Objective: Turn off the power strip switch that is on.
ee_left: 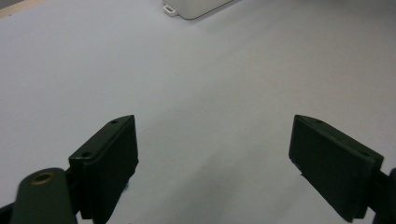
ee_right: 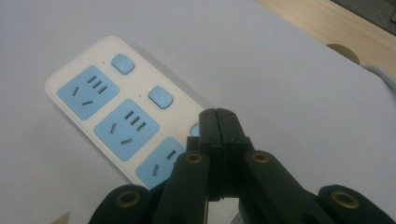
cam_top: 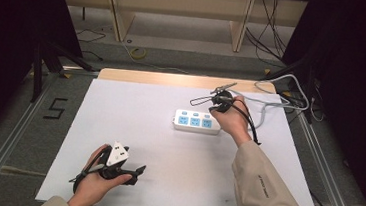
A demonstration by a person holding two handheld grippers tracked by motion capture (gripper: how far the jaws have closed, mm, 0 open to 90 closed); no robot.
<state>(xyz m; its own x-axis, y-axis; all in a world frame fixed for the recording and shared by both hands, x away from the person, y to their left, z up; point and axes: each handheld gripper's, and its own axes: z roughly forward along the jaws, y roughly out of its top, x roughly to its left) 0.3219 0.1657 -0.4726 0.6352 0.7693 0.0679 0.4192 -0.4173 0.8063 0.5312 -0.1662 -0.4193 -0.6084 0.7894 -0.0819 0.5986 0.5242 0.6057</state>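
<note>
A white power strip (cam_top: 196, 121) with three blue sockets and three blue buttons lies right of the table's middle; its near corner shows as the power strip (ee_left: 196, 5) in the left gripper view. My right gripper (ee_right: 216, 114) is shut with nothing held, and its tips rest at the third button of the power strip (ee_right: 112, 98), beside a small red light (ee_right: 180, 132). In the high view the right gripper (cam_top: 217, 108) hangs over the strip's right end. My left gripper (cam_top: 140, 170) rests near the front edge, and the left gripper (ee_left: 215, 140) stands wide open over bare white mat.
A grey cable (cam_top: 271, 98) runs from the strip's right end off the back right corner. The white mat (cam_top: 133, 129) covers a wooden table (cam_top: 173, 79). Metal rails (cam_top: 13, 128) flank the table, and shelving stands behind it.
</note>
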